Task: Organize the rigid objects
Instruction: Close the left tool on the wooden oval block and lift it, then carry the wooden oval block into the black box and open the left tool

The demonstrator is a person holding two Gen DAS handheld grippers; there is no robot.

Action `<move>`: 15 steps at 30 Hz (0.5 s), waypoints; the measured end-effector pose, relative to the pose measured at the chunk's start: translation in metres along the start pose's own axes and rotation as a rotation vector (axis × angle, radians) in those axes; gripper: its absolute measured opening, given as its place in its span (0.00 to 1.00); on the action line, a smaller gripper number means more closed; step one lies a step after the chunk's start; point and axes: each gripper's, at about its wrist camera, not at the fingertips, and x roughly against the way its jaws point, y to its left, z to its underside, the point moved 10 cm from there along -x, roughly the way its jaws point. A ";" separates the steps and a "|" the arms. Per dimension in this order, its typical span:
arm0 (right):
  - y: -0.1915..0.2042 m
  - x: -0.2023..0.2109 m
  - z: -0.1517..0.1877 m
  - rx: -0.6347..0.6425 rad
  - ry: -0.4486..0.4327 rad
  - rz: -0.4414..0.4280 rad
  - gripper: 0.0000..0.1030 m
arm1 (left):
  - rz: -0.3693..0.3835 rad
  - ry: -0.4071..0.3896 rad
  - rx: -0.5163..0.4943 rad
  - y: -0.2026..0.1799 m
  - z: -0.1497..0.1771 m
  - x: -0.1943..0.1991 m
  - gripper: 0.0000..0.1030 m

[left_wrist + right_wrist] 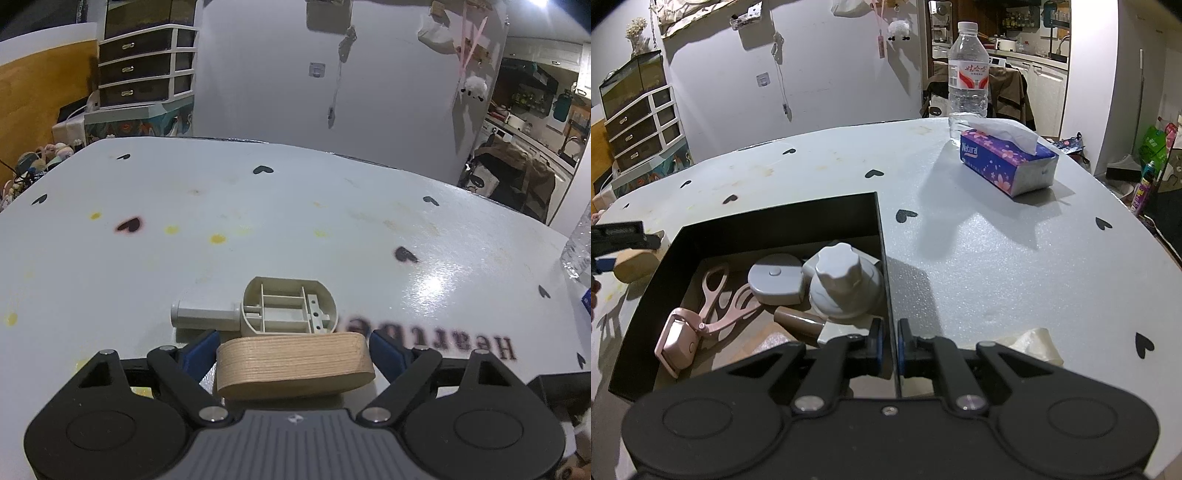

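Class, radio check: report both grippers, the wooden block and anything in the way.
Left gripper around wooden block, pads at its ends. Right gripper pinching box wall. Plastic part just ahead of block.

Black linkage tongs [294,350], blue pads, silver pivot screws, grey ribbed housing

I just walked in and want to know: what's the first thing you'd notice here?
The black box full of things, such as a pink eyelash curler, with the right gripper pinching its wall. Behind it, the purple tissue pack and water bottle. The left gripper has a wooden oval block.
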 end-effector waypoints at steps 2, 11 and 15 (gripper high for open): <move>0.000 0.000 0.000 0.001 0.000 0.001 0.08 | 0.021 -0.025 -0.009 -0.004 -0.003 0.011 0.85; 0.000 -0.001 0.000 -0.002 0.001 -0.003 0.08 | 0.258 -0.091 -0.072 -0.051 -0.016 0.088 0.85; 0.000 -0.001 0.000 -0.001 0.001 -0.002 0.08 | 0.349 -0.048 -0.085 -0.075 -0.008 0.111 0.85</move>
